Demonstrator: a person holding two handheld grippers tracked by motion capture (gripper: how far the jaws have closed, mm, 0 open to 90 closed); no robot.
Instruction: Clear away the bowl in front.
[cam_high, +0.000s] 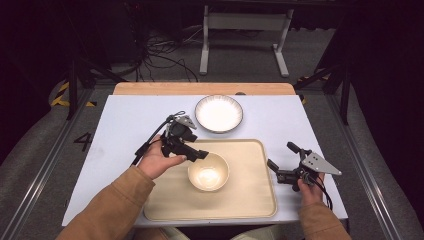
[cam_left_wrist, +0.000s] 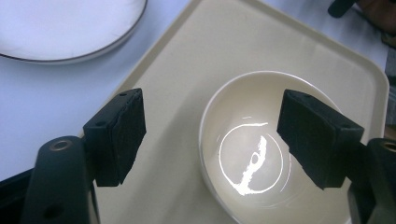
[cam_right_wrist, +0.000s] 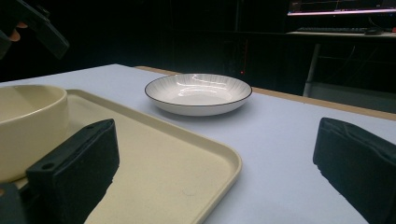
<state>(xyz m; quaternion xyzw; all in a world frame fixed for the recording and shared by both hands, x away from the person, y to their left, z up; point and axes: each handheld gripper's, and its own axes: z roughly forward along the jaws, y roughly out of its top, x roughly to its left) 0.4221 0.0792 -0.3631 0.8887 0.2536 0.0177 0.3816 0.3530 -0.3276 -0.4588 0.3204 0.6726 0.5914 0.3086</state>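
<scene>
we hold our left gripper (cam_high: 204, 154) over the near-left rim of the cream bowl (cam_high: 208, 171), jaws spread wide and gripping nothing; in the left gripper view one jaw hangs over the bowl (cam_left_wrist: 261, 144), the other over the tray (cam_left_wrist: 187, 93). the bowl sits on the beige tray (cam_high: 250, 200). our right gripper (cam_high: 281, 161) rests spread open just right of the tray. a white plate (cam_high: 218, 113) lies beyond it.

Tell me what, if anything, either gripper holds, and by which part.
Nothing is held. The left gripper hangs open over the cream ceramic bowl; the right gripper is open and empty.
</scene>
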